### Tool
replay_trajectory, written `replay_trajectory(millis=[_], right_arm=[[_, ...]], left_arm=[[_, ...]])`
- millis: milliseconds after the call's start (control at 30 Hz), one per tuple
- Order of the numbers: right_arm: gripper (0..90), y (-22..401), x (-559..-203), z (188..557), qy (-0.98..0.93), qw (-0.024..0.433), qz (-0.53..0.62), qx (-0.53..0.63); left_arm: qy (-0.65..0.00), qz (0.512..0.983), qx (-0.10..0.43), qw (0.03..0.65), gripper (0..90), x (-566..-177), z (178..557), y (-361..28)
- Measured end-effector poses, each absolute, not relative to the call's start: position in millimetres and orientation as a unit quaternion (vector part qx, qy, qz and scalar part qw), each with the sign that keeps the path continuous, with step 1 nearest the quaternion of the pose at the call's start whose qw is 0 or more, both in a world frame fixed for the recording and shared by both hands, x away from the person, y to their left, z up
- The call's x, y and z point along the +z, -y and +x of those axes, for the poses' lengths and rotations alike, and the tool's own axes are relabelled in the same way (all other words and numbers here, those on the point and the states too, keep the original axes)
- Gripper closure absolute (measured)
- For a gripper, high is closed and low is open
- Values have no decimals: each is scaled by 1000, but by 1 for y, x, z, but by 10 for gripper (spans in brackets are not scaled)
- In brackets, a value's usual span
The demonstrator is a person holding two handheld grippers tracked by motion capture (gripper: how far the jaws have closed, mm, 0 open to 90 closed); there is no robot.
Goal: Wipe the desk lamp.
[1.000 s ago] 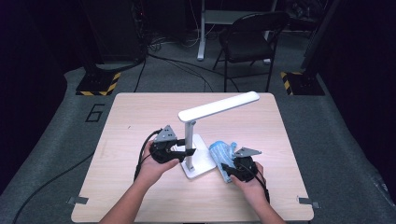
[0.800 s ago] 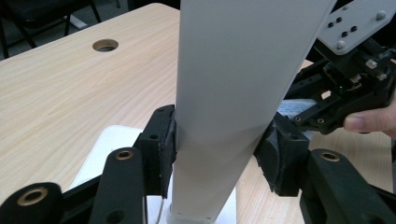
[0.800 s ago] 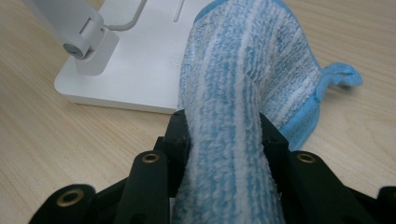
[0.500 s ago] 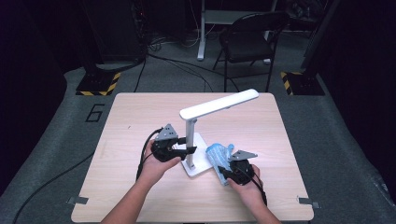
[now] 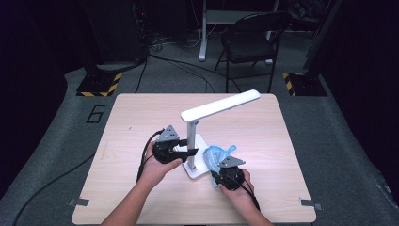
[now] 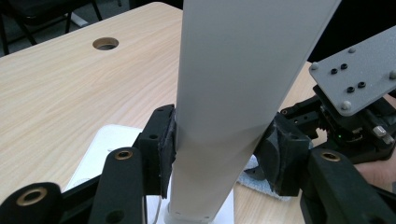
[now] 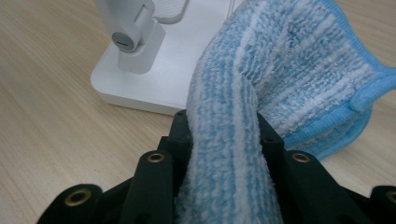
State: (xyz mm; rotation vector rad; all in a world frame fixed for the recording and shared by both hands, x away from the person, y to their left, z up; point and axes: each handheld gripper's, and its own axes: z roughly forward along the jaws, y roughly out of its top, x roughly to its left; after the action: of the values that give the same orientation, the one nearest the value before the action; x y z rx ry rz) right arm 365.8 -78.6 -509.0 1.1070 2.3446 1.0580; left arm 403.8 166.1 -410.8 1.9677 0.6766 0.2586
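A white desk lamp (image 5: 221, 106) stands on the wooden table (image 5: 141, 117), its flat base (image 5: 201, 168) near the middle. My left gripper (image 5: 188, 151) is shut on the upright lamp post (image 6: 243, 70), with a pad pressed on each side just above the base. My right gripper (image 7: 223, 126) is shut on a blue and white striped cloth (image 7: 289, 60); its jaws have just been closing, with the cloth bunched between them. The cloth (image 5: 217, 154) lies against the right edge of the lamp base (image 7: 187, 60).
A round cable hole (image 6: 105, 44) is cut into the tabletop beyond the lamp. A black folding chair (image 5: 249, 40) stands on the floor behind the table, between striped stand feet (image 5: 99, 84). The table's front edge (image 5: 188, 220) runs just below my forearms.
My right gripper has moved left towards the lamp base, taking the cloth with it. The left gripper has stayed in place on the post.
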Motion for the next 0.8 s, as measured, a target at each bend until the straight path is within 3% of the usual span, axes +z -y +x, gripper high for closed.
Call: replay_trajectory(millis=[400,533,600,800], right_arm=[[676,62,-510,361,-835,145,365,387],[675,46,-510,354,-838,113,357,397],[675,39,-510,351,-845,141,342,385],[679,42,-511,353,-852,144,324,386]], left_arm=[[-279,813,106,500,504,-411,405,-166],[-280,813,105,500,503,-411,405,-166],[-280,813,106,499,504,-411,405,-167],[-272,816,101,500,505,-412,406,-169]])
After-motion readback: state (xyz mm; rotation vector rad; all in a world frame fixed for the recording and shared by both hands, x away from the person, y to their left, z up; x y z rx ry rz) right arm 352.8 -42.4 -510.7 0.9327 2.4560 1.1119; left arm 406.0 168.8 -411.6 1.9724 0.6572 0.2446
